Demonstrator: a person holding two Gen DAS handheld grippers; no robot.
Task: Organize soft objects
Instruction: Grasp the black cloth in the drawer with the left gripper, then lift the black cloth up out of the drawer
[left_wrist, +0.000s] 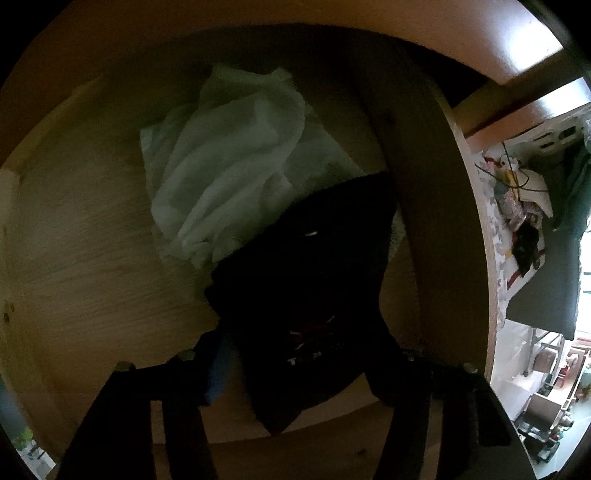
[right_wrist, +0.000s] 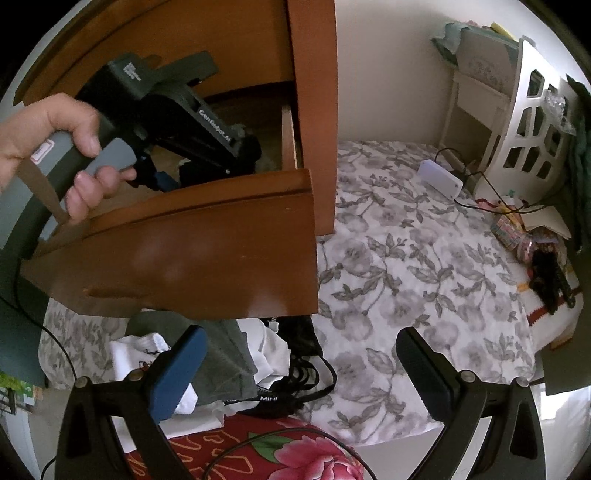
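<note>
Bedroom daylight falls on a bed under a grey-and-white floral bedspread (right_wrist: 413, 258), beside which an open reddish-brown wooden drawer (right_wrist: 192, 251) juts from its cabinet. Inside that drawer, on its pale wood-grain floor (left_wrist: 92, 258), lies a crumpled white cloth (left_wrist: 221, 166) towards twelve o'clock of the left wrist view, and a black garment with small red and white print (left_wrist: 306, 288) lies partly over the cloth's lower edge, running down towards six o'clock. The left gripper (left_wrist: 295, 373) points down into the drawer with this black garment between its dark fingers; a blue pad (left_wrist: 218, 373) shows at seven o'clock just beside the fabric, but the shadow hides whether the pads press on it, so I cannot tell if it is gripped. In the right wrist view a person's hand (right_wrist: 55, 155) at nine o'clock holds that tool's grey handle above the drawer's front edge. The right gripper (right_wrist: 299, 373) hangs apart from the drawer with its jaws wide and nothing between them. Beneath it, at seven o'clock, a heap of soft things (right_wrist: 236, 354) lies on the bed: white, grey and black pieces with black straps. A red floral cushion (right_wrist: 295, 454) shows at six o'clock.
</note>
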